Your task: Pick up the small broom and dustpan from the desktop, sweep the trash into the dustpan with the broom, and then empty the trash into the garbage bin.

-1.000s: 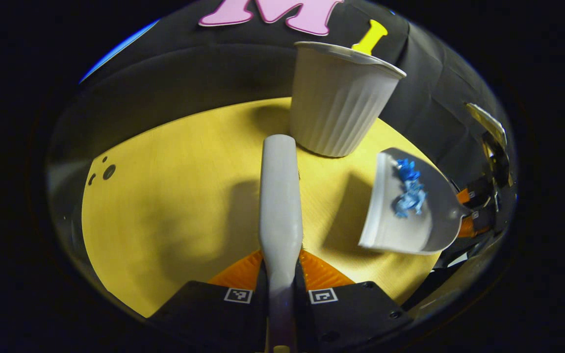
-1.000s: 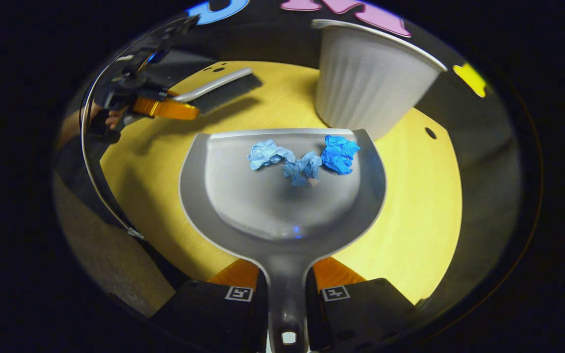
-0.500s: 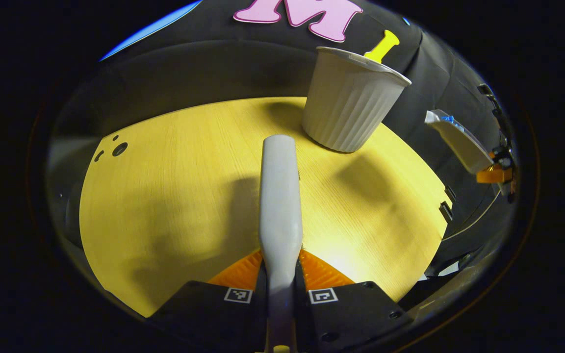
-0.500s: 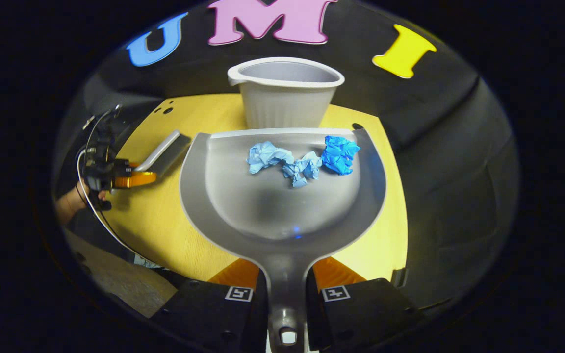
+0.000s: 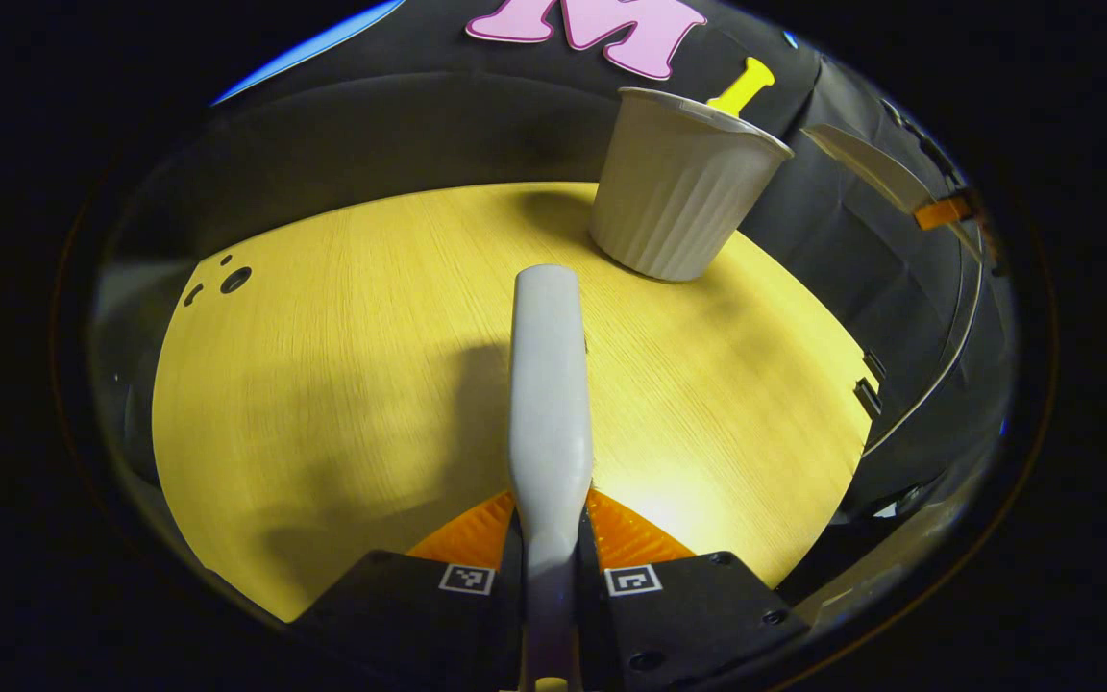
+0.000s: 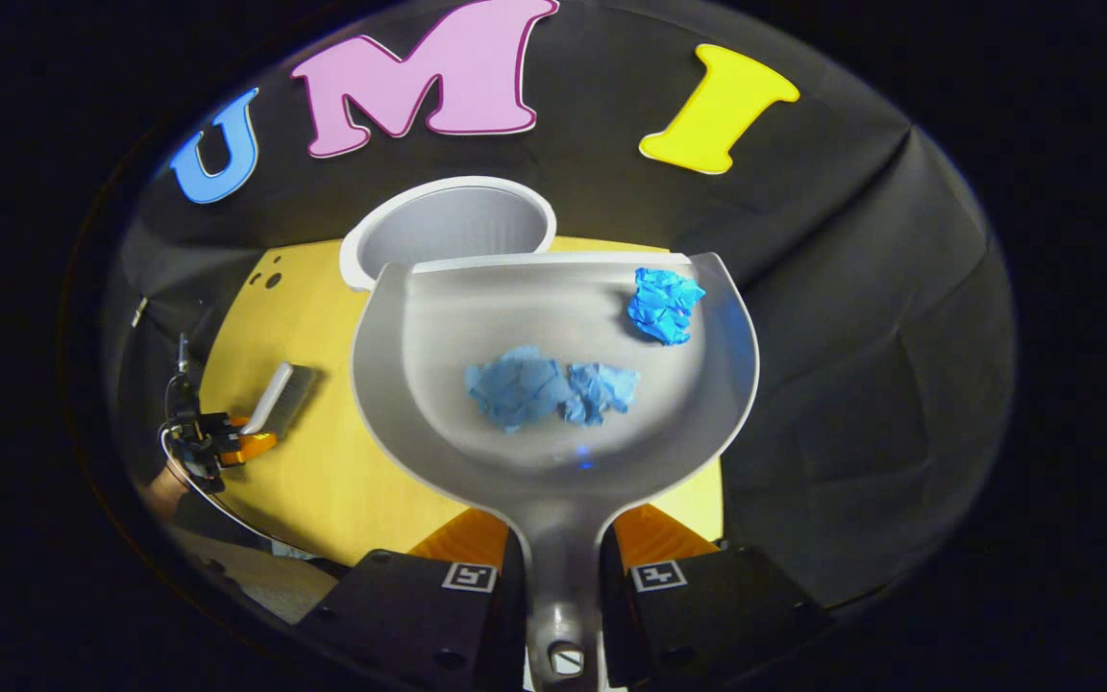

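Dustpan (image 6: 553,384), clamped in right gripper (image 6: 561,577): raised above bin (image 6: 448,226) since a second ago, paper scraps (image 6: 549,389) slid back; tipping next; left gripper (image 5: 551,577) clenches broom (image 5: 546,384).

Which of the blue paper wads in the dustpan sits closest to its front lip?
The brighter blue wad at right; the two paler wads lie together mid-pan.
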Tool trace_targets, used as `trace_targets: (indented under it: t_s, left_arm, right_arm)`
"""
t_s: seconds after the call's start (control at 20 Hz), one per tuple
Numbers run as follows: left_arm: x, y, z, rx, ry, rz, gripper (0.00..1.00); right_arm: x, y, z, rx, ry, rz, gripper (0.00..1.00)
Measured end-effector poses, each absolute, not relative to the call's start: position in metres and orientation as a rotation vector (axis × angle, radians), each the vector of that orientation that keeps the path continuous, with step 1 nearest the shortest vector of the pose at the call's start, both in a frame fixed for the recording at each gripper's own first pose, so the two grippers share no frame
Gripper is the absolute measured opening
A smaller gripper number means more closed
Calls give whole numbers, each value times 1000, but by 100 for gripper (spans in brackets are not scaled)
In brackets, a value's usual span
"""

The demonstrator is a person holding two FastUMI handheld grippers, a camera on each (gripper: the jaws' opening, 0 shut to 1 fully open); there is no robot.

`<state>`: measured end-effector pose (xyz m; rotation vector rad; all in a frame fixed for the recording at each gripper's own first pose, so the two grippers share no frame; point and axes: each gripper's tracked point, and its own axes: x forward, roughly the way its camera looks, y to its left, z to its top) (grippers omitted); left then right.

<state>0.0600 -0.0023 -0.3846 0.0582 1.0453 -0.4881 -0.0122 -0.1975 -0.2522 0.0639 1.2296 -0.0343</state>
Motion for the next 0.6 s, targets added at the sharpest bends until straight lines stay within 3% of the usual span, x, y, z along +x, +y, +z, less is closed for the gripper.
trace_targets:
  t_s: [0.5, 0.6]
  left_arm:
    - [58, 4, -391, 63, 1041, -487, 31]
    - [57, 9, -392, 51, 1045, -473, 28]
  right_arm:
    - [94, -222, -242, -293, 1328, 21, 36]
    - [113, -222, -244, -391, 1327, 20, 36]
